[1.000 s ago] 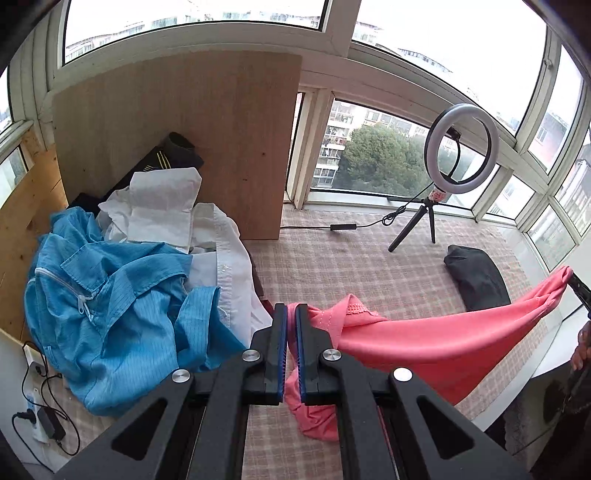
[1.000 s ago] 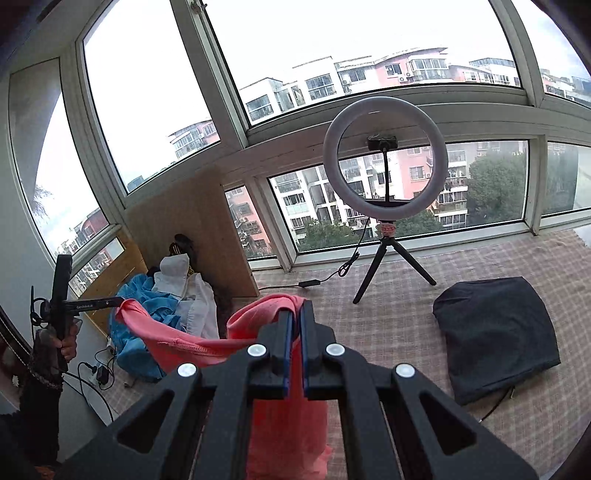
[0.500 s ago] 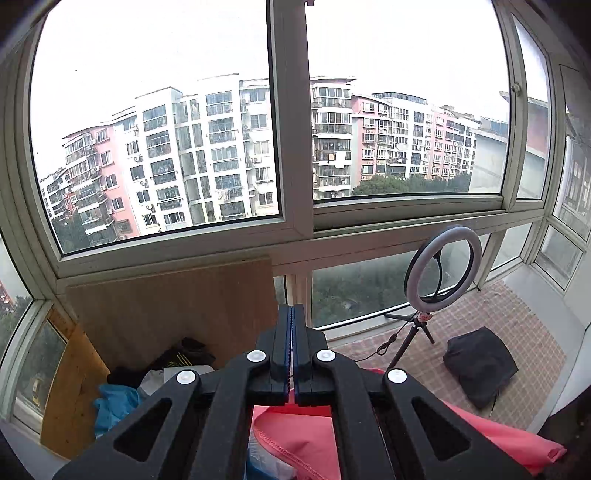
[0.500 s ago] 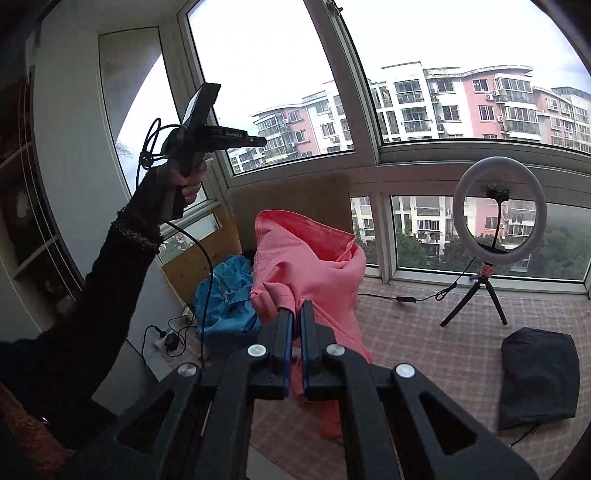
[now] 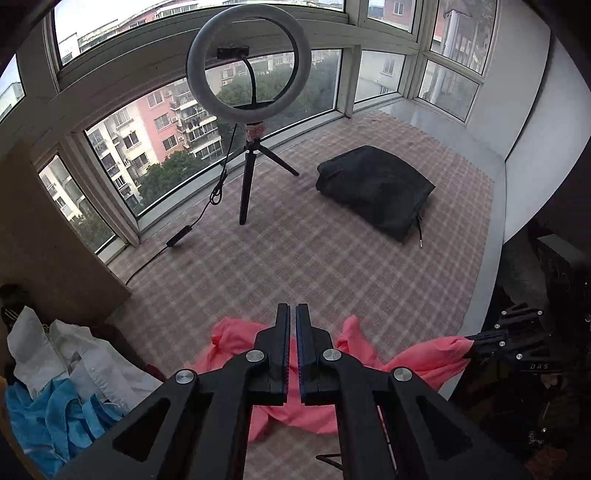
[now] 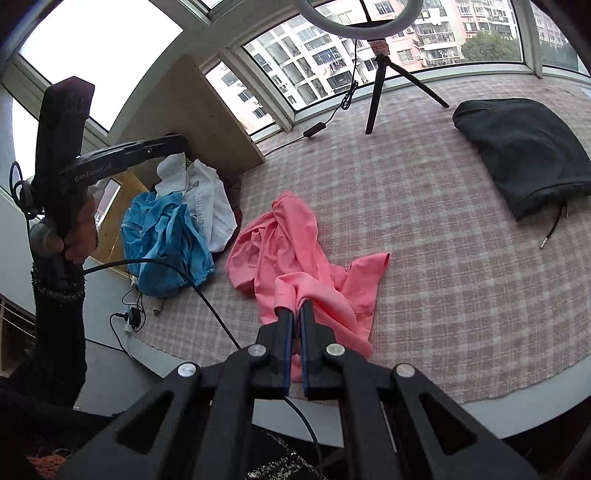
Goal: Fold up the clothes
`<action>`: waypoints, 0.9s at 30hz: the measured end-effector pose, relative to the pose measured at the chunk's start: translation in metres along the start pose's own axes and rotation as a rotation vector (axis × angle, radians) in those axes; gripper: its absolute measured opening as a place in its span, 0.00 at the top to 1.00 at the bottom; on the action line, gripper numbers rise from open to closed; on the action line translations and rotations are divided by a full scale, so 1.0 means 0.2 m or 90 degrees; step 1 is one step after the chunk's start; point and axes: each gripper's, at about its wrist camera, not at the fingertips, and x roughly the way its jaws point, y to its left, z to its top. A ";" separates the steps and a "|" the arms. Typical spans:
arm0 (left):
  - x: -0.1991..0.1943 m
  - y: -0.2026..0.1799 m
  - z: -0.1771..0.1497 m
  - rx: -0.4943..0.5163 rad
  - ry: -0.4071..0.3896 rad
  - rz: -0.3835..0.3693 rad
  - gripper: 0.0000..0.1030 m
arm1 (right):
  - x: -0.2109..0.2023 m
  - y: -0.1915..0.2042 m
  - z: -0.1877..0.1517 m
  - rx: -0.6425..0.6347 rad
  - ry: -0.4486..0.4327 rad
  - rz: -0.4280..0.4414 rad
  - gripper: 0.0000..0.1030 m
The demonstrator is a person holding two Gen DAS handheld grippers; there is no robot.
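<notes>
Right jaws pinch pink garment [image 6: 291,254] edge; left jaws nearly closed above it.

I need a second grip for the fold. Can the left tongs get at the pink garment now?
Probably yes: the left tongs hang above the pink garment with nothing between, and only one corner is in the right tongs. The left pair looks shut and needs opening first.

Ring light [image 6: 360,18] cropped at top — pink garment's [image 5: 295,413] middle behind left claw [image 5: 291,317].
</notes>
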 end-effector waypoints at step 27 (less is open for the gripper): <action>0.07 0.02 -0.96 -0.290 0.024 -0.007 0.97 | 0.51 0.27 0.59 -0.240 0.112 -0.052 0.35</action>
